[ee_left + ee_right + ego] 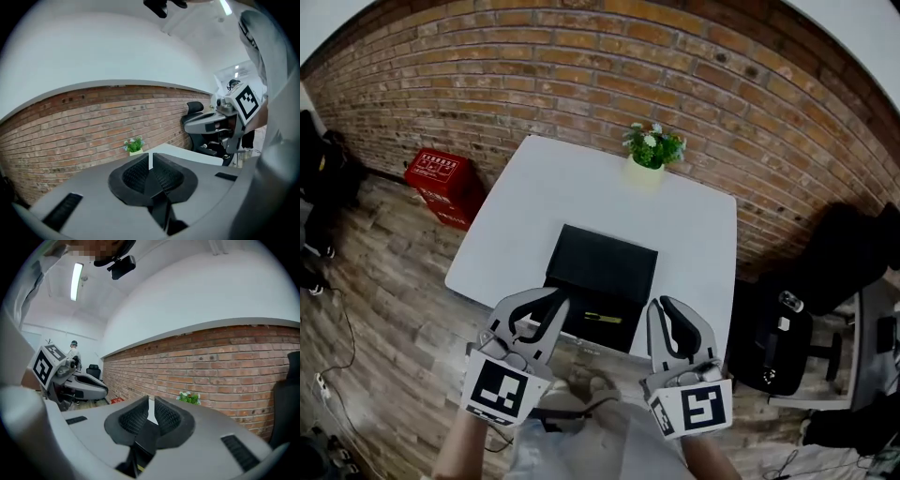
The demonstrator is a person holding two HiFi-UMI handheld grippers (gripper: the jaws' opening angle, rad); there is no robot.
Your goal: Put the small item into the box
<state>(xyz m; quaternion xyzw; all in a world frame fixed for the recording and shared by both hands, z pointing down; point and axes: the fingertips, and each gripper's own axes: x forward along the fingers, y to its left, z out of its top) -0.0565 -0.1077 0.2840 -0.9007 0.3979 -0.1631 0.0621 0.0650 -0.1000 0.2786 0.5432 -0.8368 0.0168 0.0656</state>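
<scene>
Red crate [441,178] on the floor left of the white desk [534,187]; not involved.

Left gripper [539,298] is held up close to the person's body, short of the desk's near edge. In its own view the jaws are together, with only a thin slit of light between the pads and nothing held.

Black box [600,258] sits open near the desk's front edge, roughly between the two grippers. The small item [602,319], a thin yellow-green piece, lies in the near part of the box, apparently already inside it. Whether it rests on the box floor or on a flap cannot be resolved.

Potted plant [652,147] stands at the far edge by the brick wall, well apart from the box.

Right gripper [661,302] mirrors the left: raised, clear of the desk, jaws together and empty.

Black chair [773,347] stands right of the desk.

Risks, as judged:
- The item is thin and lies low, so a pinch could slip off it or flick it out.
- The box is close to the front edge, so a push from either gripper could slide it off.
- Both sets of jaws must part before any grasp. Going in with them together would only shove the item.
</scene>
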